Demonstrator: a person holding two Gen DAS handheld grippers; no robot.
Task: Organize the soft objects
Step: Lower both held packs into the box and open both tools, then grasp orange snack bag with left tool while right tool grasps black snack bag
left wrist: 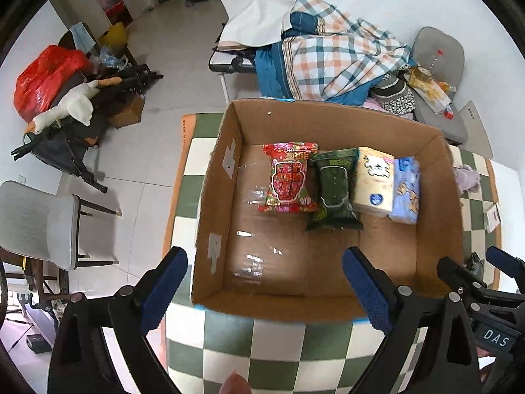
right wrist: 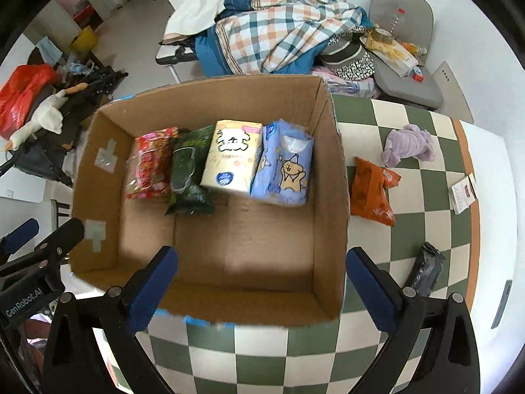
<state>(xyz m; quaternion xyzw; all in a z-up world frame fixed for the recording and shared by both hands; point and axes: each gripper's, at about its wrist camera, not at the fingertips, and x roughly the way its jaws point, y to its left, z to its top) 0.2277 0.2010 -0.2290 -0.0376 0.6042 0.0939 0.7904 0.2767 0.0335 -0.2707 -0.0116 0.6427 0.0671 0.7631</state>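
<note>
An open cardboard box [left wrist: 216,197] [right wrist: 331,170] stands on the checkered table. Along its far side lie a red packet [left wrist: 288,179] [right wrist: 149,164], a dark green packet [left wrist: 333,190] [right wrist: 190,167], a cream tissue pack [left wrist: 374,180] [right wrist: 233,157] and a blue tissue pack [left wrist: 407,190] [right wrist: 285,170]. Outside the box, to its right, lie an orange packet [right wrist: 370,190], a purple soft toy [right wrist: 408,146] and a black packet [right wrist: 426,269]. My left gripper [left wrist: 262,282] is open and empty over the box's near edge. My right gripper [right wrist: 259,282] is open and empty there too.
The green and white checkered table [right wrist: 262,354] ends close on the right. A small card [right wrist: 462,193] lies near that edge. Beyond the table are a chair with piled plaid bedding [left wrist: 331,59], a grey chair [right wrist: 407,75] and clutter on the floor at left [left wrist: 65,98].
</note>
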